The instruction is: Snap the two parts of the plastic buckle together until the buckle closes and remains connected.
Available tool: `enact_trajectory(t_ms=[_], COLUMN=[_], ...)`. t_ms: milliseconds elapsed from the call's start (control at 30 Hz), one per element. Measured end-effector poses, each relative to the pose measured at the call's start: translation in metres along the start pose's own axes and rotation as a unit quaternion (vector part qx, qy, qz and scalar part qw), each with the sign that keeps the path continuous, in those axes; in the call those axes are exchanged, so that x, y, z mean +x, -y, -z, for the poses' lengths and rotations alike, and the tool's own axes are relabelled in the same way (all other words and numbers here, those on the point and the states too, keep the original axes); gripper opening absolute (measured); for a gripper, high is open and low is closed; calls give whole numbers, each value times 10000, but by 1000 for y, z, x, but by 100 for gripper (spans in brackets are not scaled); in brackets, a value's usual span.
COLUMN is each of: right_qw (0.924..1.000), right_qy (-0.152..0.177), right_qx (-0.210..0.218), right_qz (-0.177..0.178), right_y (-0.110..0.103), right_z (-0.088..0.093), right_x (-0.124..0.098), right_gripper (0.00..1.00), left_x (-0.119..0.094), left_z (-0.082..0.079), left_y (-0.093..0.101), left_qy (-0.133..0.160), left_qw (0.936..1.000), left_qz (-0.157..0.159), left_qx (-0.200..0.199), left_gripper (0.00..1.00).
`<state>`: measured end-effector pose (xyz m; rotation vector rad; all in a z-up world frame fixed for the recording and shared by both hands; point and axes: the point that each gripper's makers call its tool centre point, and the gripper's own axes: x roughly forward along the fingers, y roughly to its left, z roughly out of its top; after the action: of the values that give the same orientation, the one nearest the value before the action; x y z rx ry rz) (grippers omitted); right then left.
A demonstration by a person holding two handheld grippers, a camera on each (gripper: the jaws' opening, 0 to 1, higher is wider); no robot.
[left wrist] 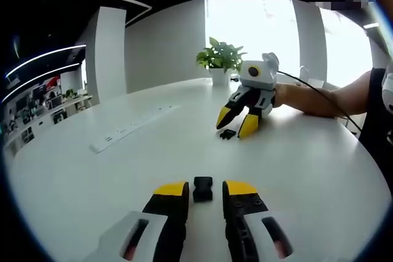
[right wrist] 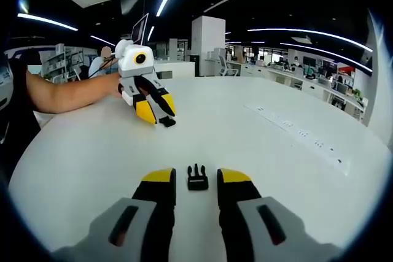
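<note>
While both halves lie loose mid-worktop (left wrist: 319, 170), grasping is the step: left gripper (left wrist: 204, 192) spread around socket (left wrist: 202, 188), right gripper (right wrist: 196, 179) spread around prong half (right wrist: 196, 179). Next: pinch each, align, push together.

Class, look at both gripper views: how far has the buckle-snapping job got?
Done: little. Each open gripper sits over its own buckle half on the white table. In hand: the left gripper straddles the socket half; the right gripper straddles the pronged half. Neither is clamped. Left: grip both halves, bring them together, line them up and push until they click.
</note>
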<state>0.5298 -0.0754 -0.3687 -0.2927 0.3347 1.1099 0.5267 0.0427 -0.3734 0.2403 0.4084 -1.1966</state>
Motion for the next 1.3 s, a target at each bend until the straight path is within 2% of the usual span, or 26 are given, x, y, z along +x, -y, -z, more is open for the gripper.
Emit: enact_trajectory(t_ms=[1300], right_qw=[9999], right_qy=[28], right_qx=[-56], right_qz=[-103], right_y=[-2], right_z=[2], right_x=[2], right_gripper=[21], left_x=[1], left_z=[2], left_y=[2], left_qy=[19], left_qw=[9999], left_qz=[84], left_qx=[-126], left_gripper=[19])
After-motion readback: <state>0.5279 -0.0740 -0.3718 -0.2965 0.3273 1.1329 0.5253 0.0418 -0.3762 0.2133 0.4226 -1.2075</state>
